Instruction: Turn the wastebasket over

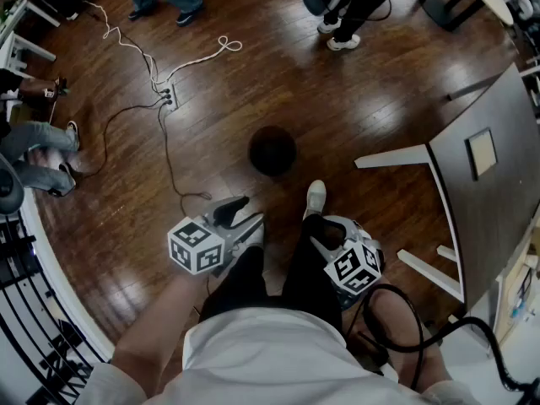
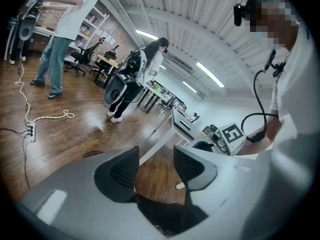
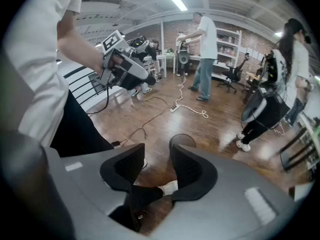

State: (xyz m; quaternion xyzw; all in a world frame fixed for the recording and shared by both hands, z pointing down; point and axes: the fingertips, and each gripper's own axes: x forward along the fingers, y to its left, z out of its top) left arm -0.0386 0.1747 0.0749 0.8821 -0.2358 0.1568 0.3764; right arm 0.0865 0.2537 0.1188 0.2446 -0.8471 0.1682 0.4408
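Observation:
The wastebasket is a small dark round bin that stands on the wood floor, a step ahead of my feet. In the right gripper view the wastebasket shows just beyond the jaws, partly hidden by the right finger. My left gripper is held in the air near my left leg, open and empty, well short of the bin. My right gripper hangs over my right leg and points steeply down, also open with nothing between its fingers. Floor shows through both gaps, left gripper and right gripper.
A dark-topped table with white legs stands at the right. A power strip and loose cables run across the floor at the left. Other people stand beyond the bin. A black railing curves along the lower left.

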